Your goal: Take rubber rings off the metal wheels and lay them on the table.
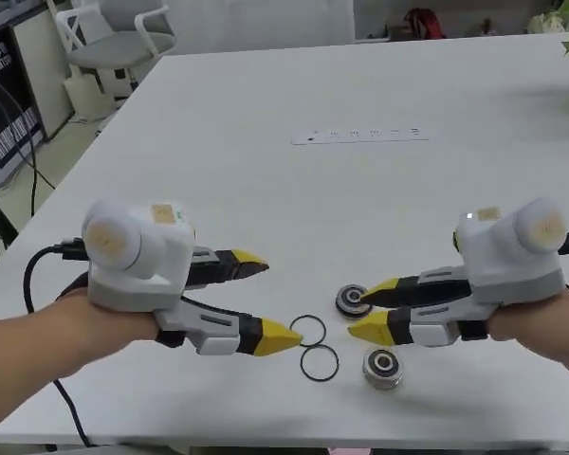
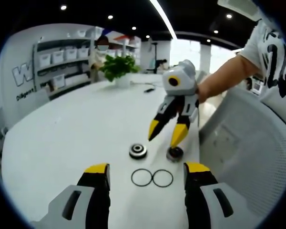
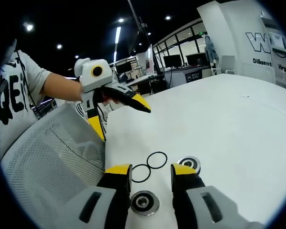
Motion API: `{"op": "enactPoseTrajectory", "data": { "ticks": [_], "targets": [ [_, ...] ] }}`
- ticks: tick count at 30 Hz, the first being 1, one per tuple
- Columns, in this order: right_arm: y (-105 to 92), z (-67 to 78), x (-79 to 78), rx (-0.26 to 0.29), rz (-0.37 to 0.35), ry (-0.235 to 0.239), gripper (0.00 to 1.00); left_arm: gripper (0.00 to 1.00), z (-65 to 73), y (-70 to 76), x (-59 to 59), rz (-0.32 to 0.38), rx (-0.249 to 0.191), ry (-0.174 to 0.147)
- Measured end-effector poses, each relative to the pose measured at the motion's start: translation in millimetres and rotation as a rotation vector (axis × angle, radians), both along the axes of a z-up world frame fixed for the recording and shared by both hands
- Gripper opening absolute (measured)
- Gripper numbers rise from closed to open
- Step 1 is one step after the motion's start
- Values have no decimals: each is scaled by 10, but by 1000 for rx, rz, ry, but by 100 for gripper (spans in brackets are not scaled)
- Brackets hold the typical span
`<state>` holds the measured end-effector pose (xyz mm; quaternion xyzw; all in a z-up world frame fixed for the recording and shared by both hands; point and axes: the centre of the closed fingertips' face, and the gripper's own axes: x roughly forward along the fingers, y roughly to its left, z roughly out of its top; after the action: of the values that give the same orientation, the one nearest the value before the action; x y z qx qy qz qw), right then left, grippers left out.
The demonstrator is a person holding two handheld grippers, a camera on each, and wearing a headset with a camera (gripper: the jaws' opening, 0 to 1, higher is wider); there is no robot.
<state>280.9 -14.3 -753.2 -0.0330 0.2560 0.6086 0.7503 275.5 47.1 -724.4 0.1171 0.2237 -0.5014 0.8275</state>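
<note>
Left gripper: your jaws stand wide apart, empty
Right gripper: jaws partly open, gripping nothing, above the wheels
Rubber rings: two lie flat, side by side, near the worktop's near edge
Metal wheels: just beside the rings; small, hard, probably roll
Handling: rings look thin, stretchy, light; pinch the band itself

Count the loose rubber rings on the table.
2. The far ring lies left of the far wheel; the near ring lies beside it, left of the near wheel. None seems hidden.
</note>
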Motion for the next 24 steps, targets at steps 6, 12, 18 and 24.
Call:
{"op": "enactPoseTrajectory", "data": {
  "ticks": [6, 12, 18, 24],
  "targets": [
    [-113, 54, 105, 9, -42, -20, 34, 63, 5, -8, 60, -1, -1, -2],
    [-196, 88, 188, 13, -74, -29, 35, 62, 5, -53, 108, -3, -5, -5],
    [-247, 82, 266, 10, -95, -38, 35, 62, 19, -89, 178, -3, -8, -11],
    [-273, 48, 311, 9, -107, -37, 34, 60, 21, -124, 248, 6, -18, -20]
  ]
}}
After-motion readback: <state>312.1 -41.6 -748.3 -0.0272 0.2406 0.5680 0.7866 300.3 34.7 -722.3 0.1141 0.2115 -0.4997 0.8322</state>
